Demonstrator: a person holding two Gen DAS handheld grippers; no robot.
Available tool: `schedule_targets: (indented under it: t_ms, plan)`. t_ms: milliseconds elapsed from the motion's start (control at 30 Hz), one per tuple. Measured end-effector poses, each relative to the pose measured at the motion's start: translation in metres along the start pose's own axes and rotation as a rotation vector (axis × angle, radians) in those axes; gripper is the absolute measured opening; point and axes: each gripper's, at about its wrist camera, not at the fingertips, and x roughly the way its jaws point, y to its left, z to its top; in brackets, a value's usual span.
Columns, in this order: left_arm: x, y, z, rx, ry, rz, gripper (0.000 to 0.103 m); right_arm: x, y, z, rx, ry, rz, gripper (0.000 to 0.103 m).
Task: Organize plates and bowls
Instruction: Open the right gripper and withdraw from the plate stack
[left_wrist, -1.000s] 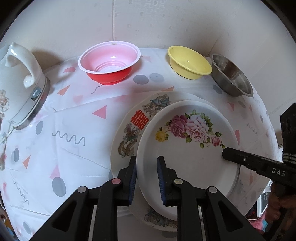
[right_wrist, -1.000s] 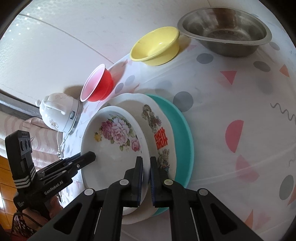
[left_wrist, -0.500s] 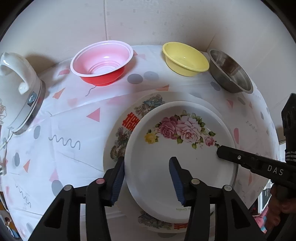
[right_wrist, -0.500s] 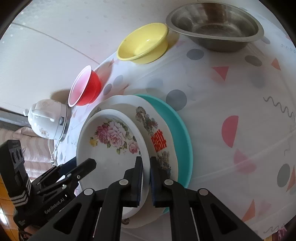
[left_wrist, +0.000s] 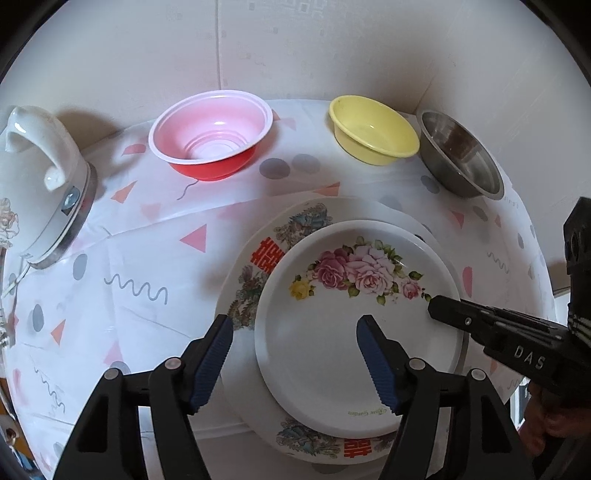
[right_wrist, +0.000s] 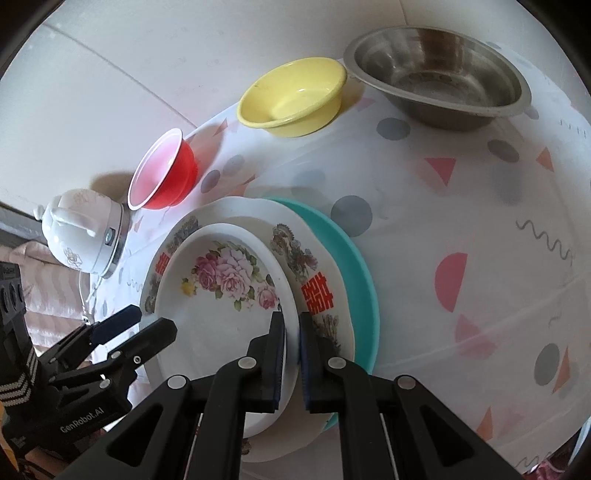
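Rose plate (left_wrist: 354, 317) tops a dragon-print plate (left_wrist: 258, 266) and teal plate (right_wrist: 354, 266), stacked at the worktop (left_wrist: 147, 229) near edge. Left tongs (left_wrist: 295, 354) angled down, just opening, straddling its rim without contact. Right tongs (right_wrist: 291, 354) clamped on the right rim. Far: red bowl (left_wrist: 210, 140), yellow bowl (left_wrist: 373, 129), steel bowl (left_wrist: 461, 162), all empty.

rose plate (left_wrist: 343, 314) atop stacked plates (right_wrist: 325, 258)
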Motion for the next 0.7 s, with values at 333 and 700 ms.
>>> schedule_targets:
  t_ms: [333,700]
  plan:
    - [-0.007,0.006,-0.002,-0.014,-0.033,0.016,0.072,-0.003,0.03,-0.008,-0.262,-0.03,-0.183,0.02]
    - [-0.01,0.008,-0.003,-0.03,-0.035,0.019,0.075,-0.007,0.027,-0.009,-0.245,-0.05,-0.156,0.02]
